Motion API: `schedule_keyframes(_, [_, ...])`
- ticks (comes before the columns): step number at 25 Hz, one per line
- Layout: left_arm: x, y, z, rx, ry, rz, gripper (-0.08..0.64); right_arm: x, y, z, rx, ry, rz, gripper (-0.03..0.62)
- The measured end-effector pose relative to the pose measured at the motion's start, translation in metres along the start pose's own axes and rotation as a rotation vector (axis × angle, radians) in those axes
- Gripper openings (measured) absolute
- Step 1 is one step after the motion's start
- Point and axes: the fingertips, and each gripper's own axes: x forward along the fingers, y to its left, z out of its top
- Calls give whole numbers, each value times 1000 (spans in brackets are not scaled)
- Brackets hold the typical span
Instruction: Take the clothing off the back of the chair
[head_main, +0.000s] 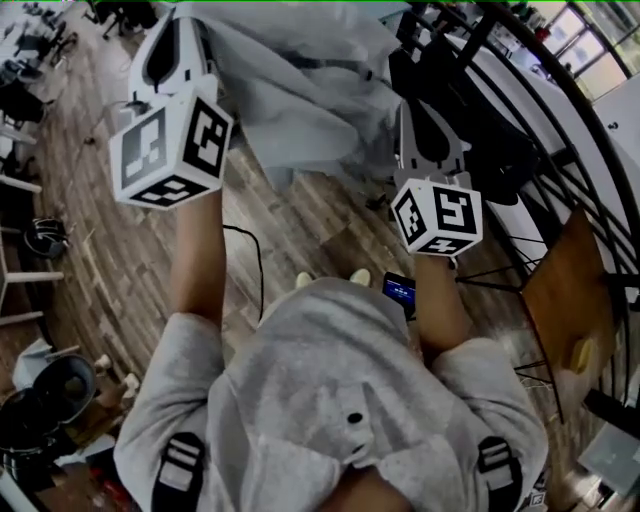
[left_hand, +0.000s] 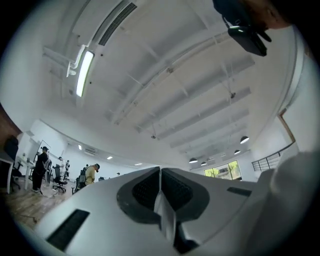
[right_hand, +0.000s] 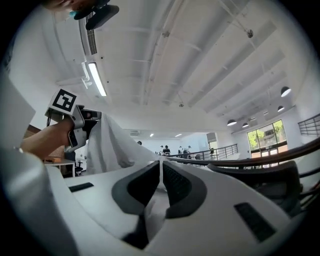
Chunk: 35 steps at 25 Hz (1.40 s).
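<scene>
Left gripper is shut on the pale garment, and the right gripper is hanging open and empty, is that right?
Not quite. The right gripper is not open and empty: its jaws are closed on the pale garment too, with cloth pinched between them, as the right gripper view shows. The left gripper is shut on it, as you said.

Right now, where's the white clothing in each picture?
Head view: the clothing hangs top centre.
Left gripper view: a strip of clothing sits bottom centre, pinched between the jaws.
Right gripper view: the clothing drapes from left of centre into the jaws.
Shared landmark: the marker cube upper left in the head view; the same marker cube left in the right gripper view.
</scene>
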Motion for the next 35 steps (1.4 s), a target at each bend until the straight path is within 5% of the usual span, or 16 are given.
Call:
schedule_keyframes(7, [-21,11,-52,114,129,0,12,32,58,-16,-5,46,101,34])
schedule_keyframes(18, [-58,84,-116,217,266,169,12,85,128,-39,-6,110,285,34])
schedule_keyframes(28, [-145,143,-116,173,317,231,12,67,222,-47,-38,129,408,34])
schedule_keyframes(35, [-162,144,-122,131,315,189,12,63,247,-56,-66,149,423,34])
